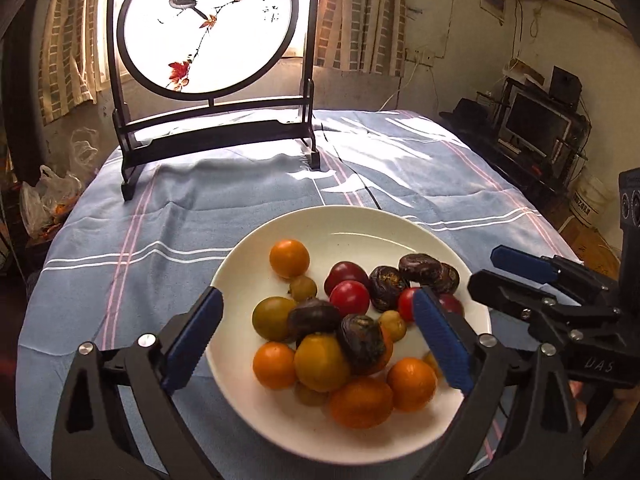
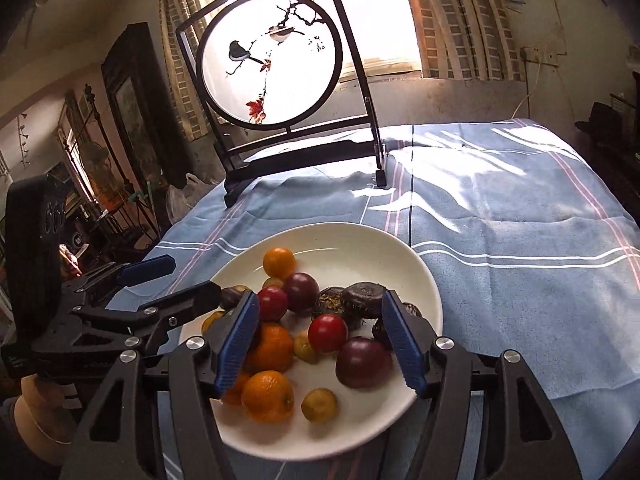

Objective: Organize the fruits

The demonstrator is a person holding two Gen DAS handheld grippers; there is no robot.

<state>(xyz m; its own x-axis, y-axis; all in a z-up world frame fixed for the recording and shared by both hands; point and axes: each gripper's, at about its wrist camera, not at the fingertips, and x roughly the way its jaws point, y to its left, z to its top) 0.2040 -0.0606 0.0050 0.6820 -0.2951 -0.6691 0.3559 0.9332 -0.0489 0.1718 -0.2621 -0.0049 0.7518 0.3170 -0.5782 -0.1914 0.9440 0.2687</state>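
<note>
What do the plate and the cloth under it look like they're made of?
The plate looks like glazed ceramic: cream-white, smooth, with a soft sheen along its rim; it could be melamine. The cloth looks like a matte woven cotton-type fabric: blue with white and pink stripes, creased and rumpled.

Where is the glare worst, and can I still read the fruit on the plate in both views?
Left wrist view: the backlit round screen blows out white, with sun streaks on the tablecloth; the fruit on the plate stays clear. Right wrist view: the window is overexposed, room edges are dark and bent by the fisheye; the fruit is readable.
</note>
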